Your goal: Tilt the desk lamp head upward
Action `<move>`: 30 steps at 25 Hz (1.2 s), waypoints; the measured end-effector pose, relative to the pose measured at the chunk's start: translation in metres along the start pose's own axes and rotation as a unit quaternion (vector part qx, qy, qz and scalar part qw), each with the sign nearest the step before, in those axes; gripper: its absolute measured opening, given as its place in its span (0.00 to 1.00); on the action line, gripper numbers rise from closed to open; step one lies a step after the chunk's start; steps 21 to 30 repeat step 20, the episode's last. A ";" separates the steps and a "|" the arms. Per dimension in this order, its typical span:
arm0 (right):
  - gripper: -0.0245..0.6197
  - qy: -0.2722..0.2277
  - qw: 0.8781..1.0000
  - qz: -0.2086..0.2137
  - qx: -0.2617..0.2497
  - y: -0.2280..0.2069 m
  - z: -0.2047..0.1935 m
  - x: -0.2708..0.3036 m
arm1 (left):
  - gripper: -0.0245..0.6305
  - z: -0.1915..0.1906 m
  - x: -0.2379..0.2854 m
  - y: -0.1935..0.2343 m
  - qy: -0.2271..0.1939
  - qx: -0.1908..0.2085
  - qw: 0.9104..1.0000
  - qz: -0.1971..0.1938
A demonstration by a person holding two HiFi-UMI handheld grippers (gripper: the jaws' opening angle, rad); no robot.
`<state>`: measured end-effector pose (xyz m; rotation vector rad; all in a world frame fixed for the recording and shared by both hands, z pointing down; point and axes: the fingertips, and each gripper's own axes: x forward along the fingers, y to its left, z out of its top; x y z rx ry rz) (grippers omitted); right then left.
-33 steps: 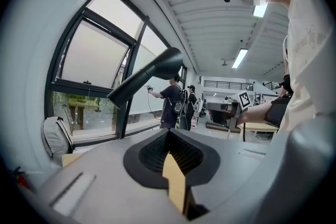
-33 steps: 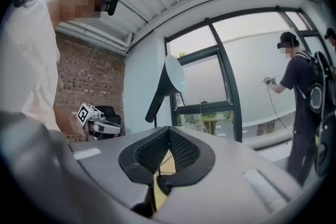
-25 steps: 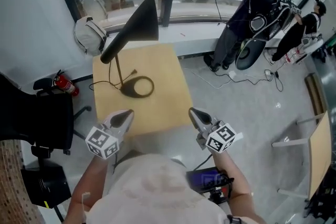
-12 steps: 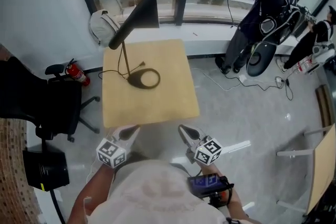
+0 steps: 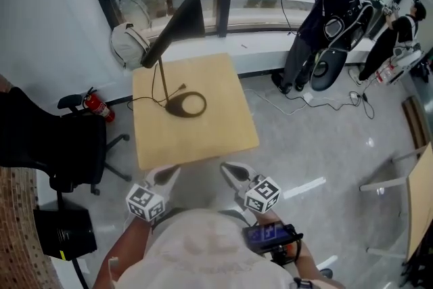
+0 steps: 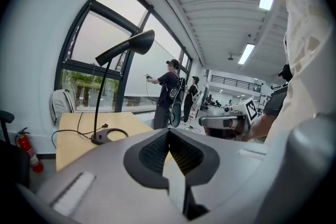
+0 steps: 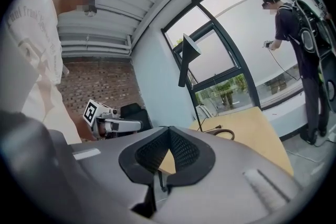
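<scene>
Left tool [image 5: 168, 174]: held low, close in front of the wearer's torso and just short of the near edge of the tabletop [image 5: 203, 135]; its jaws meet tip to tip and grip nothing.
Right tool [image 5: 230, 171]: beside the left one with a gap between them, also short of the near edge; its jaws are pressed together and it holds nothing.
Aim: both tools point toward the tabletop; each gripper view looks past its closed jaws [image 6: 168, 131] [image 7: 168, 128] at the lamp and the other tool.
Waist device [image 5: 270, 235]: a small dark unit with a lit screen, at the wearer's right side.
Tabletop: square, pale wood, bare over its near half.
Desk lamp [image 5: 163, 78]: stands on the far left part of the tabletop, well apart from both tools, nothing touching it.
Ring base [image 5: 187, 105]: black open ring, flat on the wood.
Lamp head [image 5: 179, 24]: black cone on top of the thin stem, lying on a slant with its narrow end lower than its wide mouth.
Cord [image 5: 145, 99]: runs from the base off the left edge.
Office chair [image 5: 47, 145]: black, on the floor to the left of the tabletop.
Fire extinguisher [image 5: 98, 105]: red, on the floor near the chair.
Backpack [image 5: 128, 44]: pale, against the window ledge behind the lamp.
Far right: two people in dark clothes [image 5: 325, 10] [image 5: 399, 44] stand by the window wall, the nearer one with an arm raised.
</scene>
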<state>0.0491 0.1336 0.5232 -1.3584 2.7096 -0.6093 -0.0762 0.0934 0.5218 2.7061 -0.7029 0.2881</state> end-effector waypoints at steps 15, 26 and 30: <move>0.06 0.004 1.000 -0.011 -0.016 0.052 0.000 0.040 | 0.04 -0.005 -0.045 0.030 -0.009 -0.001 1.000 -0.017; 0.06 0.003 1.000 -0.017 -0.017 0.058 -0.004 0.054 | 0.04 -0.011 -0.054 0.044 -0.009 -0.001 1.000 -0.022; 0.06 0.003 1.000 -0.017 -0.017 0.058 -0.004 0.054 | 0.04 -0.011 -0.054 0.044 -0.009 -0.001 1.000 -0.022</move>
